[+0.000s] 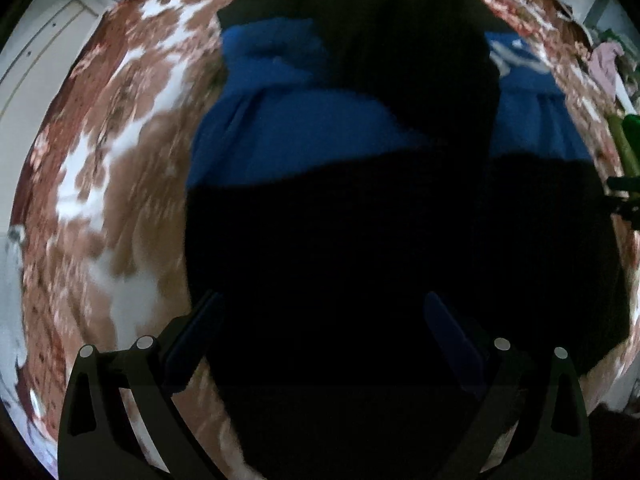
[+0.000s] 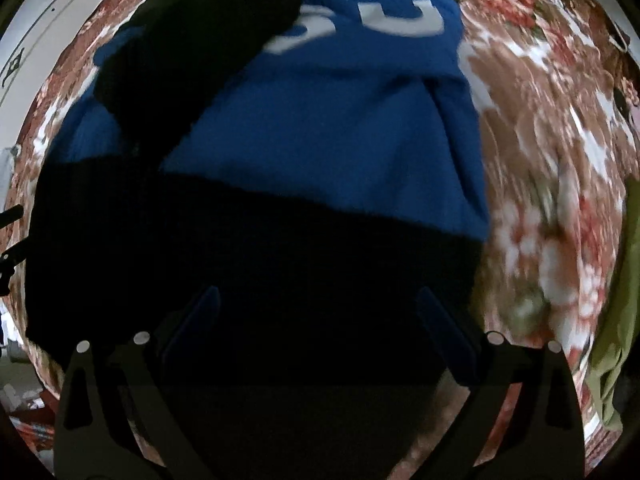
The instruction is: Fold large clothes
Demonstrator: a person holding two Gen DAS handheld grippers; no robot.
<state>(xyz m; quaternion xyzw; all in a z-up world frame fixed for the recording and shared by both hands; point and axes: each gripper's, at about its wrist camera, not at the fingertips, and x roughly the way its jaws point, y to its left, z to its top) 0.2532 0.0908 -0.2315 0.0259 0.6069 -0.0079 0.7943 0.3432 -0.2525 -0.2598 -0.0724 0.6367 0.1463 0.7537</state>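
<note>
On the left we've got our left gripper (image 1: 320,320) hanging over the black lower part of the garment (image 1: 304,132), jaws wide apart with nothing between them, only dark cloth beneath. The blue-and-black garment lies spread on the floral bedspread (image 1: 120,128); a black sleeve (image 1: 400,60) lies over the blue chest. At the left rim we see a pale door (image 1: 44,52). The picture is smeared with blur.

Moving across to the right: our right gripper (image 2: 316,316) sits over the same black band, jaws also spread wide and holding nothing. Ahead the blue chest shows white lettering (image 2: 372,24), partly covered by the black sleeve on its left side. Right of the garment we have the flowered cover again, and at the far right edge an olive-green cloth (image 2: 616,320).
</note>
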